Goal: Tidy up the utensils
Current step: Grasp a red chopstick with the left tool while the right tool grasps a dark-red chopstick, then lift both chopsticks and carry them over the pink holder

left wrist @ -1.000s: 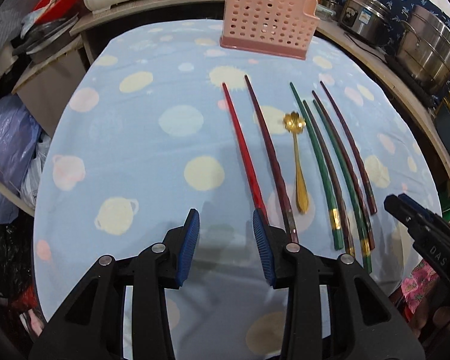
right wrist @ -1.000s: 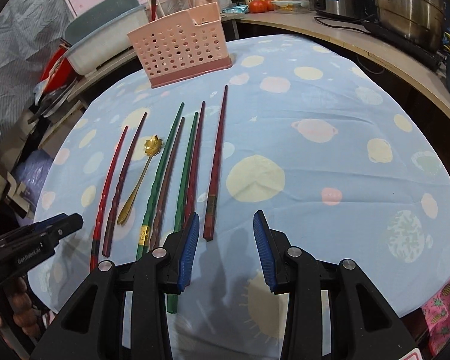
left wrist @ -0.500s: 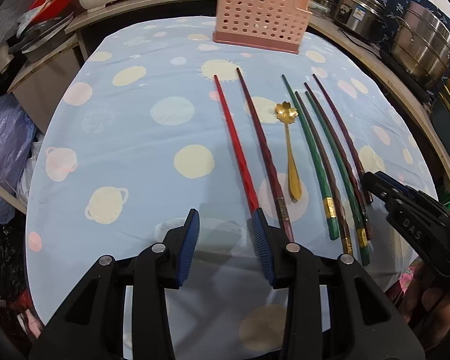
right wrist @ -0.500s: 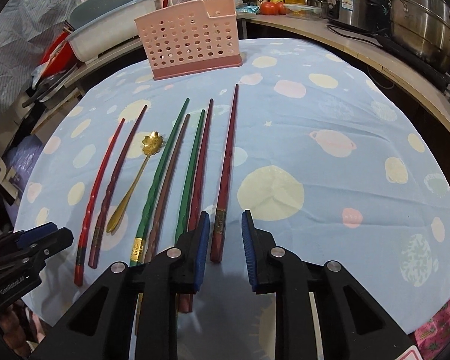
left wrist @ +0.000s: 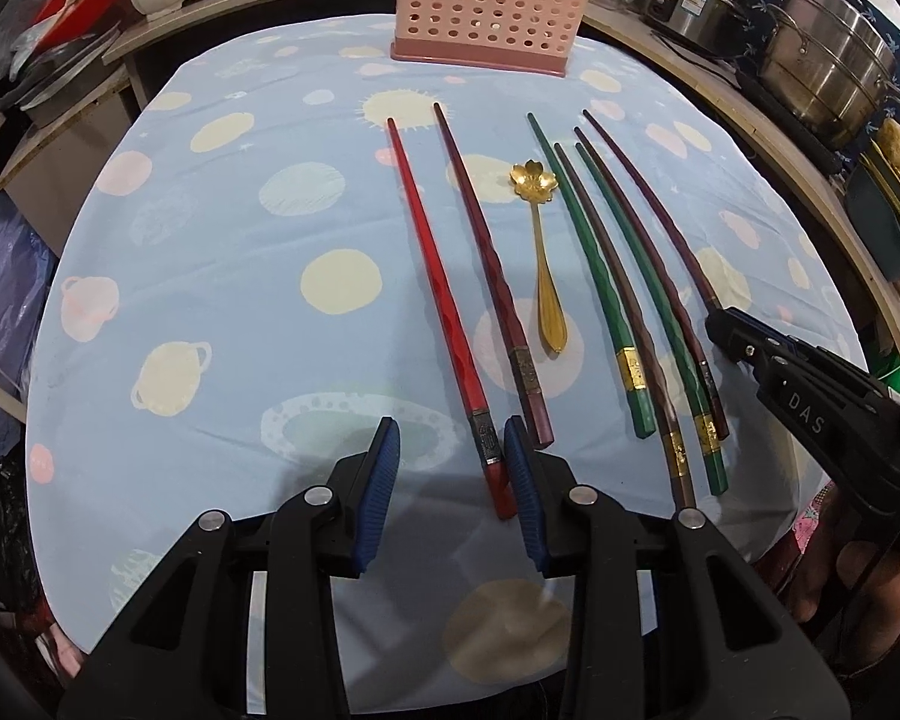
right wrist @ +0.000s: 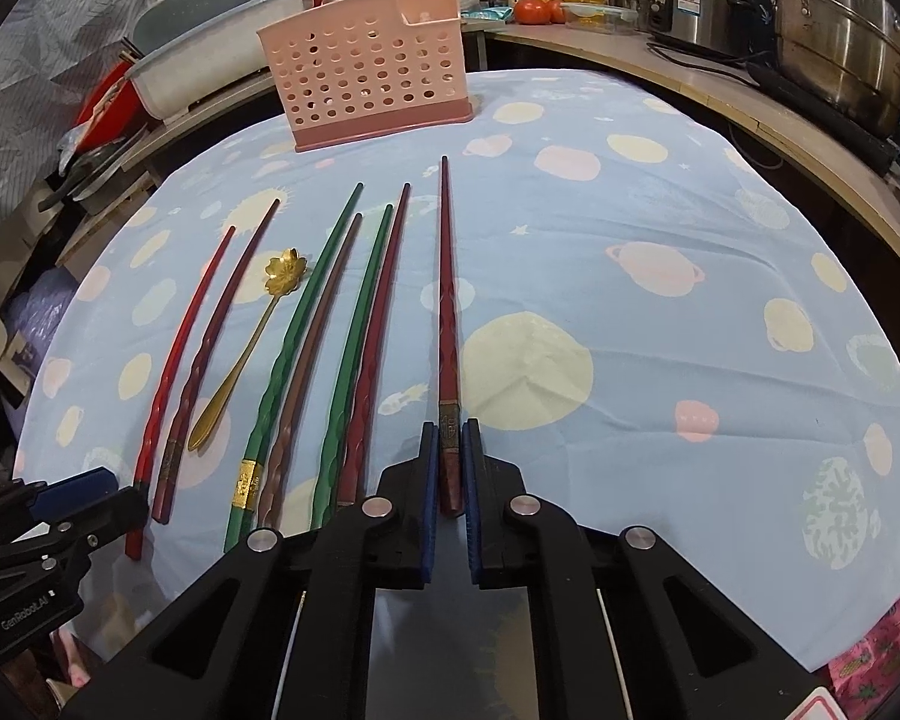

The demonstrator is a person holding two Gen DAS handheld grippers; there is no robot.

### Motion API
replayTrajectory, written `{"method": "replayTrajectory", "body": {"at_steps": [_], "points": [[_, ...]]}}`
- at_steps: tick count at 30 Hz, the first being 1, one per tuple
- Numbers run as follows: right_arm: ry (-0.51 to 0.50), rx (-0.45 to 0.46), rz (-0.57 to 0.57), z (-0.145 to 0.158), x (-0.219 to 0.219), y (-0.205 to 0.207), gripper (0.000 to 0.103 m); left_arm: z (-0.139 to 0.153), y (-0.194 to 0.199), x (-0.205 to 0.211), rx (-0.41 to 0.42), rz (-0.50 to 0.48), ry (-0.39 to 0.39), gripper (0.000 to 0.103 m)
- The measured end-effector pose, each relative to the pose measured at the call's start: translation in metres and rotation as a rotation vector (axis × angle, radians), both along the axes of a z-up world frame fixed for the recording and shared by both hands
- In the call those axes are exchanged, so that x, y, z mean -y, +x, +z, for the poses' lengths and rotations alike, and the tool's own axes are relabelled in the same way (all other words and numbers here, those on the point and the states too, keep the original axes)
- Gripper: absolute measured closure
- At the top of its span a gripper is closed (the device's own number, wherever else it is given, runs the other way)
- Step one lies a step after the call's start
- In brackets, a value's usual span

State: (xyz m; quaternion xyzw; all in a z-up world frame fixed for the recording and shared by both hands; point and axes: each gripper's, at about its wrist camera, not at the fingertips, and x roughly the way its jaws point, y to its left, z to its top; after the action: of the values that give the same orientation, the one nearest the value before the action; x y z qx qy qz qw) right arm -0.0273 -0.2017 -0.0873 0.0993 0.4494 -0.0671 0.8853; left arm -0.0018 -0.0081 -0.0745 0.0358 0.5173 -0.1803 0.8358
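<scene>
Several chopsticks and a gold flower spoon (left wrist: 538, 252) lie in a row on the blue tablecloth. My left gripper (left wrist: 450, 477) is open, its right pad beside the near end of the bright red chopstick (left wrist: 435, 282), which sits between the jaws. My right gripper (right wrist: 450, 468) is shut on the near end of the rightmost dark red chopstick (right wrist: 447, 300), which still rests on the cloth. It also shows in the left wrist view (left wrist: 648, 222). The pink perforated utensil basket (right wrist: 360, 72) stands at the table's far edge and holds one red chopstick.
Green (right wrist: 294, 324) and brown chopsticks lie between the two grippers. Steel pots (right wrist: 834, 30) stand on the counter at right. A white basin (right wrist: 210, 60) and clutter sit beyond the table at left. The table's near edge is right below both grippers.
My right gripper has moved forward and closed on the rightmost dark red chopstick's end. My left gripper has advanced so the bright red chopstick's end lies between its open jaws.
</scene>
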Motion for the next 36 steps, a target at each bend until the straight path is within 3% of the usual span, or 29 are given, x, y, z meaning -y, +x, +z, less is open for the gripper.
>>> {"method": "replayTrajectory", "body": {"at_steps": [3, 9, 20, 26, 36], "points": [[0.004, 0.001, 0.0, 0.0, 0.0, 0.0, 0.096, -0.001, -0.001, -0.001, -0.002, 0.0, -0.001, 0.073], [0.01, 0.001, -0.002, 0.0, 0.001, -0.002, 0.096, -0.002, 0.0, -0.002, -0.012, -0.004, -0.013, 0.094], [0.047, 0.056, -0.026, 0.026, 0.011, -0.018, 0.096, 0.019, 0.004, -0.018, 0.023, 0.03, -0.052, 0.096], [0.063, 0.143, -0.045, 0.063, 0.021, -0.022, 0.096, 0.048, 0.01, -0.025, 0.09, 0.051, -0.07, 0.096], [0.056, 0.305, -0.061, 0.136, 0.043, 0.001, 0.096, 0.12, 0.051, -0.024, 0.276, 0.075, -0.109, 0.096]]}}
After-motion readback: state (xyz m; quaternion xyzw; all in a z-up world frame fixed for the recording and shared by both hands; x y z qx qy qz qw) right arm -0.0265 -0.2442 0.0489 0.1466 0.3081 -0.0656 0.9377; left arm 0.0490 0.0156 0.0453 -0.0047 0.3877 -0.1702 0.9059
